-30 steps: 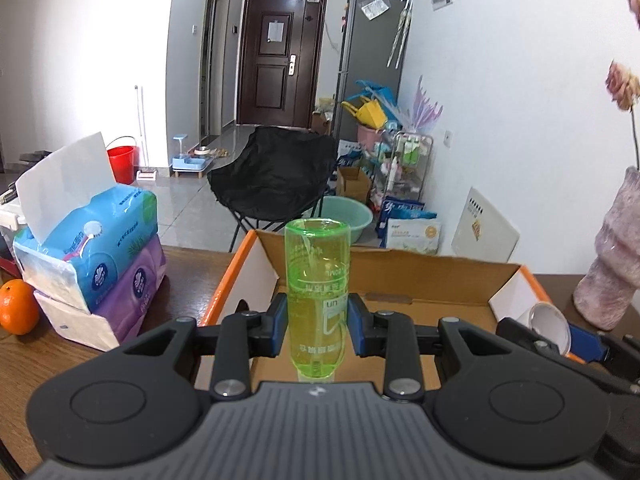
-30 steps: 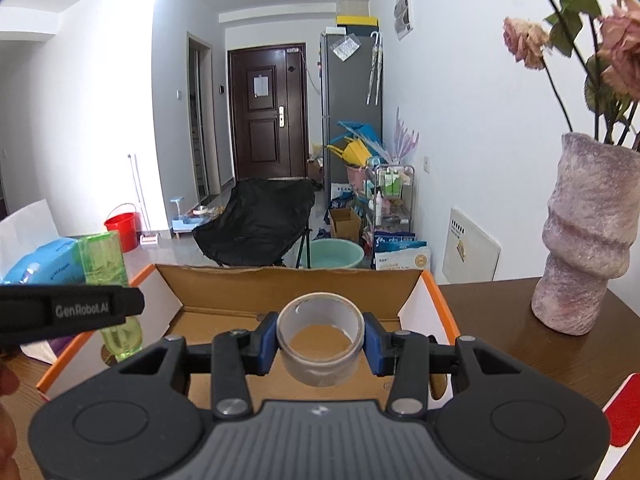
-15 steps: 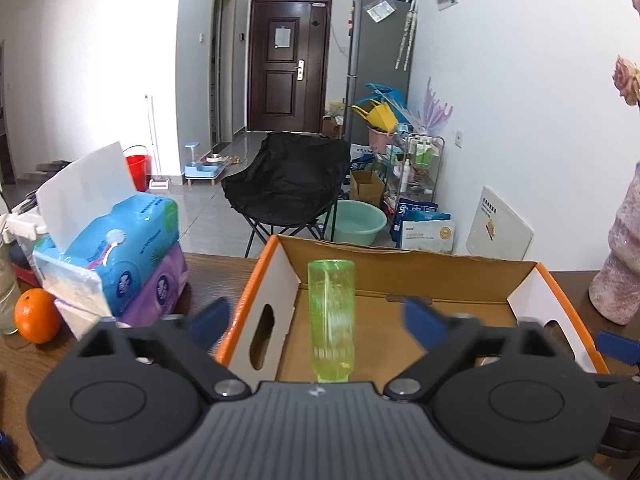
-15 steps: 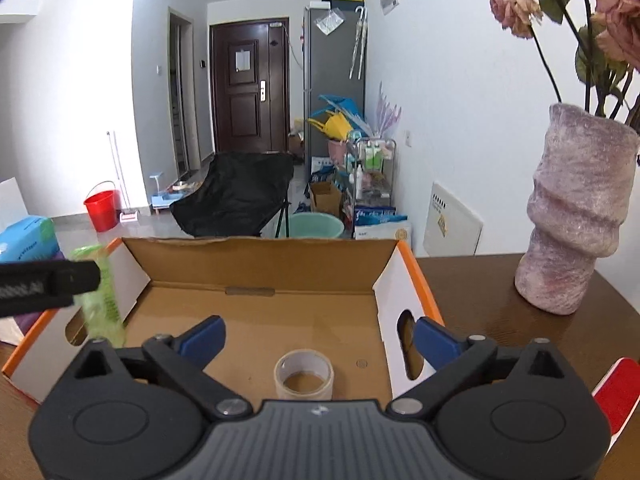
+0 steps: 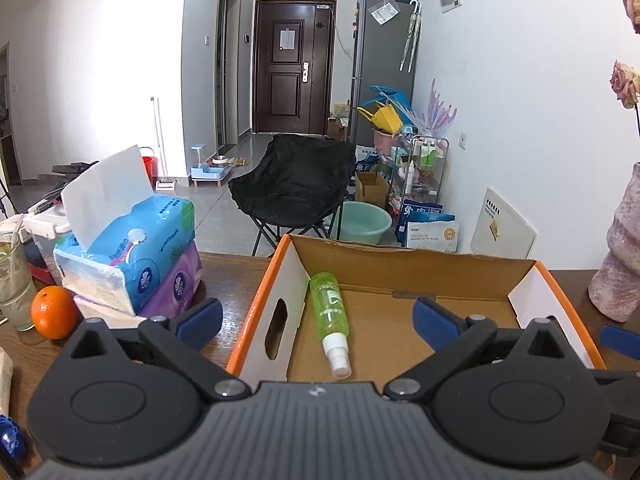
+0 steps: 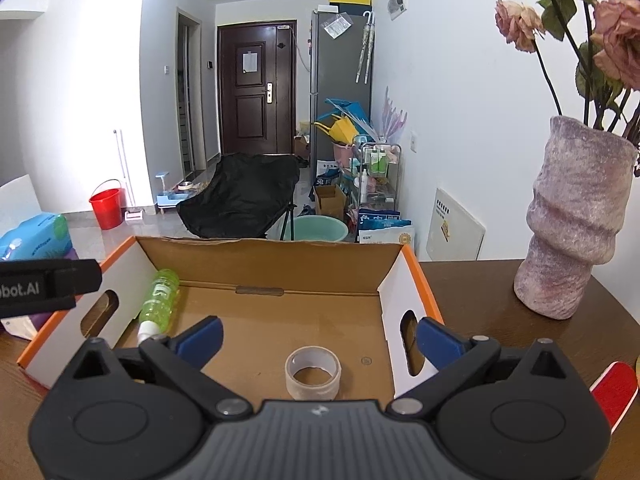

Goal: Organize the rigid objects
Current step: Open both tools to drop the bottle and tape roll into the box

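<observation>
On the brown tabletop in front of you sits an open cardboard box with orange rims. Inside it, a green spray bottle lies on its side along the left wall, white nozzle toward you. A roll of clear tape rests flat on the box floor, near the front edge, well apart from the bottle. Your left tongs are spread wide and hold nothing; your right tongs are likewise spread wide, empty, above the tape. Left of the box, outside it: stacked tissue packs and an orange. Right of the box: a pink vase holding dried roses.
</observation>
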Available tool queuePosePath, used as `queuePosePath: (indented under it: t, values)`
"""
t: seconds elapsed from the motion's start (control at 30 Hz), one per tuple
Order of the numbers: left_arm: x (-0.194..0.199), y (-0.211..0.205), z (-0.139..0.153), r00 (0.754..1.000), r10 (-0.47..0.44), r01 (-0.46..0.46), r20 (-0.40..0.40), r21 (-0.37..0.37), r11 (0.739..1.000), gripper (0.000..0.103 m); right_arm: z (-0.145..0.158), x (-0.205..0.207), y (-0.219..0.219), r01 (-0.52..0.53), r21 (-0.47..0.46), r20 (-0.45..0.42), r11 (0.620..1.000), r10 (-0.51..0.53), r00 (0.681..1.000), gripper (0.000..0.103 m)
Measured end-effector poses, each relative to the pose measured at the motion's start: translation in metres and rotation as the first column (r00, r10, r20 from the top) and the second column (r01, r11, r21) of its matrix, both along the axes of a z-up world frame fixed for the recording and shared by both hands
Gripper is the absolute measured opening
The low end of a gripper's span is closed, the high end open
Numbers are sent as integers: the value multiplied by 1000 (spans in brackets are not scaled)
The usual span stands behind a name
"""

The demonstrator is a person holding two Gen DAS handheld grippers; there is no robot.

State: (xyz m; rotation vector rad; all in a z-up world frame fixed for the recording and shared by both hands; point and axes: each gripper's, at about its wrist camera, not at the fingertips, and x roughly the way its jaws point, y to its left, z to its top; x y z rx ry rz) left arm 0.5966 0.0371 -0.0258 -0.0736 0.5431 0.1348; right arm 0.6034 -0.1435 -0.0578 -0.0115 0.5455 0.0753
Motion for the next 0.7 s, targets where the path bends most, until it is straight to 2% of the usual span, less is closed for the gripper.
queuePosePath:
  t: [0.7]
  values:
    - [-74, -3, 10, 998, -42, 41, 47, 18, 999, 103, 25, -69, -18, -31, -12, 74, 999, 31, 997, 103]
